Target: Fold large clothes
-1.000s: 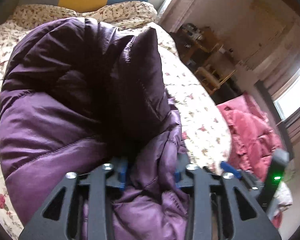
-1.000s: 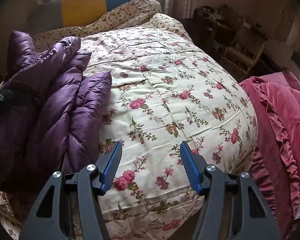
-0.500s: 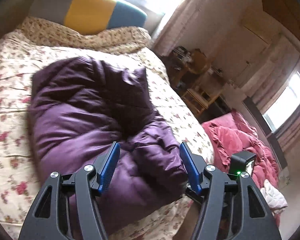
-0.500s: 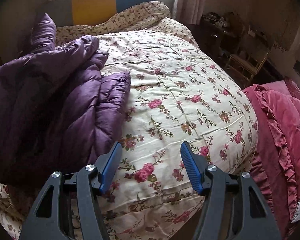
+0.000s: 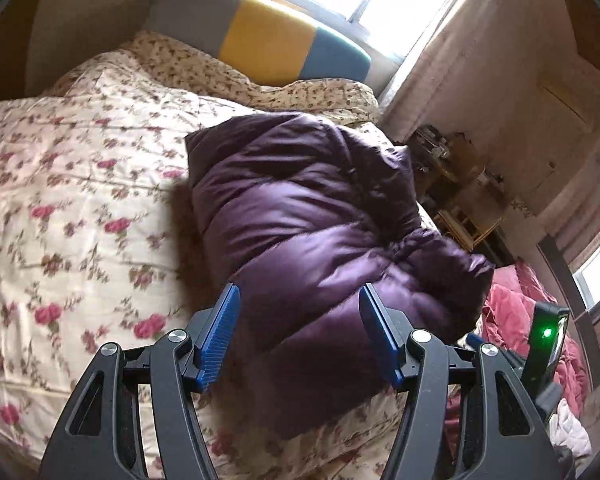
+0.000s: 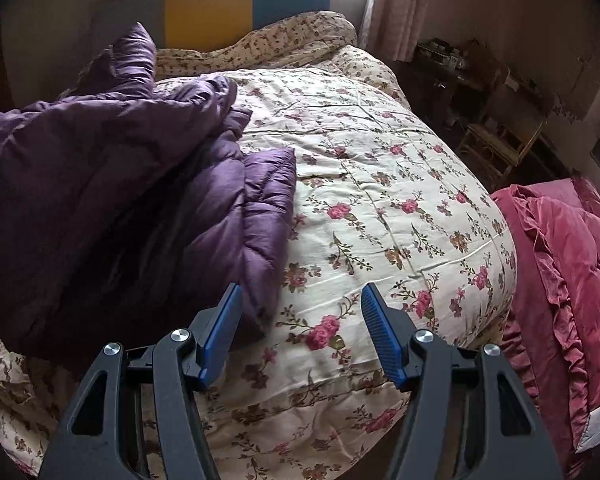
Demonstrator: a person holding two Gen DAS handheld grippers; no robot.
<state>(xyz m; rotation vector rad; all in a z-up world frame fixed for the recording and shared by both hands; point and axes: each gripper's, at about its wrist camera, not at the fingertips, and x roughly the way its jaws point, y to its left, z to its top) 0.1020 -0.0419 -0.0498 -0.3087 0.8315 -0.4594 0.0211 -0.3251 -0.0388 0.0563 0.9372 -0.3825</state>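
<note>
A purple quilted down jacket (image 5: 312,232) lies bunched in a thick folded heap on the floral bed cover (image 5: 68,208). My left gripper (image 5: 298,332) is open and empty, raised above the near end of the jacket. In the right wrist view the jacket (image 6: 112,184) fills the left side, one sleeve end sticking up at the back. My right gripper (image 6: 300,334) is open and empty, over the floral cover (image 6: 388,200) just right of the jacket's edge.
A headboard in grey, yellow and blue (image 5: 260,40) stands at the far end of the bed. A pink ruffled quilt (image 6: 572,280) lies off the bed's right side. Wooden chairs and clutter (image 6: 496,136) stand by the right wall.
My left gripper let go of the jacket, opened and pulled back and up. The jacket dropped onto the bed in a heap. My right gripper stayed open and shifted slightly.
</note>
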